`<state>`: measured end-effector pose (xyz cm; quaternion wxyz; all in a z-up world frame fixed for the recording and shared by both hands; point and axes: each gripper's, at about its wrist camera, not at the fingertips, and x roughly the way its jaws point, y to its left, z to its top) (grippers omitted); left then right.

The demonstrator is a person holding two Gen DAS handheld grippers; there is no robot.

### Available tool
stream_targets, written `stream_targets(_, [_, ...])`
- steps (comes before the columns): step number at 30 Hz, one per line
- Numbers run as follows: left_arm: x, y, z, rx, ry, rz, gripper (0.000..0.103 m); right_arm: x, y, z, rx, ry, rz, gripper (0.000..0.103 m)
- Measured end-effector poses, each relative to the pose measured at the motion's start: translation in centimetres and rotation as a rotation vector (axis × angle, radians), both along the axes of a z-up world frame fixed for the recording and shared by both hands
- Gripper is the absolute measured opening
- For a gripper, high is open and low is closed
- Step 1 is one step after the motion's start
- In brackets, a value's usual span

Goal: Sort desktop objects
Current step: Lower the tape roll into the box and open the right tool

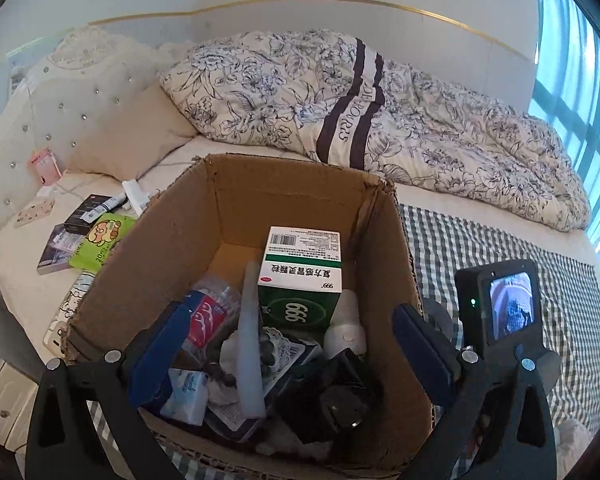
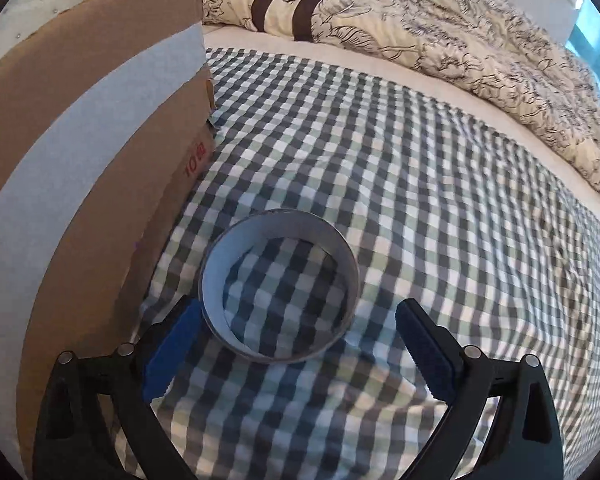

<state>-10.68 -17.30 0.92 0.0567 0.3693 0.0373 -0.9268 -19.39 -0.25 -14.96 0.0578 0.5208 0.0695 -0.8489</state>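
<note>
I see a bed with a checked sheet [image 2: 420, 168], a floral duvet [image 1: 380, 120] at twelve o'clock, a tufted headboard [image 1: 60, 108] at ten, and a bright window [image 1: 580, 120] at two.

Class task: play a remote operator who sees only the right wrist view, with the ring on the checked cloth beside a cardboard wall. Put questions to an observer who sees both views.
Operator: What is inside the box?
Observer: The cardboard box holds many items, among them a green and white medicine box standing upright.
Operator: Where is the left gripper?
Observer: The left gripper is over the box, open, holding nothing.
Operator: Anything beyond the box?
Observer: Yes, a green packet and a dark box lie on the bed past its left wall.
Operator: Is the right gripper closed on the ring?
Observer: No, the right gripper is open around the ring.
</note>
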Motion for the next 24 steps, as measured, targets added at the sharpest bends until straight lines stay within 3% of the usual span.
stream_targets(5, [-0.3,0.4,-0.4,0.007,-0.012,0.001,0.103,-0.9,0.8,-1.3,-0.079,-0.068,-0.009,0.098])
stream_targets(8, [-0.3,0.6,-0.4,0.003,-0.016,-0.002,0.103,-1.0,0.9,-1.6,-0.067,-0.058,-0.017,0.098])
stream_targets(9, [-0.4,0.7,-0.4,-0.001,-0.018,-0.001,0.103,-1.0,1.0,-1.6,-0.070,-0.057,-0.020,0.096])
stream_targets(10, [-0.4,0.8,-0.4,-0.003,-0.018,-0.002,0.103,-0.8,1.1,-1.4,-0.096,-0.052,-0.020,0.080])
stream_targets(12, [-0.2,0.8,-0.3,-0.008,-0.016,-0.002,0.103,-0.3,1.1,-0.7,-0.088,-0.031,-0.029,0.081])
stream_targets(16, [0.0,0.4,0.2,-0.009,-0.006,0.019,0.103,1.4,0.9,2.3,-0.043,0.069,0.002,0.081])
stream_targets(24, [1.3,-1.4,1.8,-0.006,0.026,0.077,0.103,5.7,0.0,13.9,-0.169,0.296,0.059,0.081])
